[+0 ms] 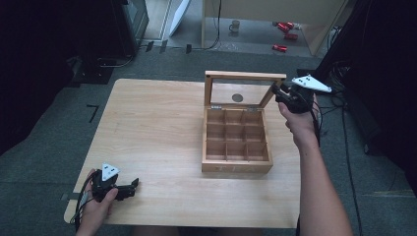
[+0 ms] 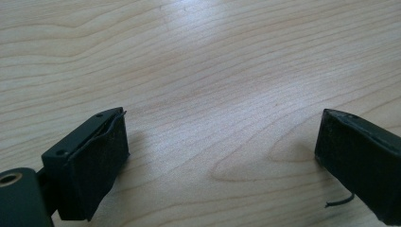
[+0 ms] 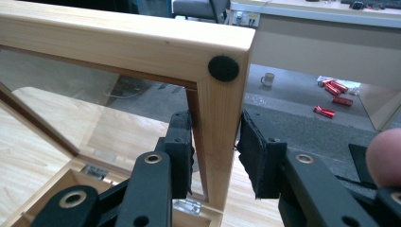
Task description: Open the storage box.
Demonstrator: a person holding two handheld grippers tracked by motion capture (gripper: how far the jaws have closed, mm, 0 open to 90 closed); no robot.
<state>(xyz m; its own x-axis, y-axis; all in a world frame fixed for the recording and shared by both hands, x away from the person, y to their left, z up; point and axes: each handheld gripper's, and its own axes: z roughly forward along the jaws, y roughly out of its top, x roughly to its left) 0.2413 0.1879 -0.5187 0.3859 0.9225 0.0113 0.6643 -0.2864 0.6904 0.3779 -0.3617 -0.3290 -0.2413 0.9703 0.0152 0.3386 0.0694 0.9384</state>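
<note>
A wooden compartment box [image 1: 236, 164] stands on the right half of the table, its glass-paned lid [image 1: 244, 76] raised upright at the back. My right gripper [image 1: 277, 91] is shut on the lid's right side rail, just below the top corner. In the right gripper view the two pads clamp that rail of the lid [image 3: 142, 42] from both sides, below a round black felt dot [image 3: 223, 68], with my right gripper [image 3: 215, 142] straddling the wood. The box's compartments look empty. My left gripper [image 1: 133, 187] rests open near the table's front left corner; the left gripper [image 2: 222, 137] holds nothing, with bare wood between its jaws.
The light wooden table [image 1: 147, 128] has rounded corners and its front edge lies close to the left hand. Beyond the table, on the floor, lie several red cans [image 1: 285, 27] and a mug [image 1: 235, 25]. A dark cabinet [image 1: 133, 19] stands at the back left.
</note>
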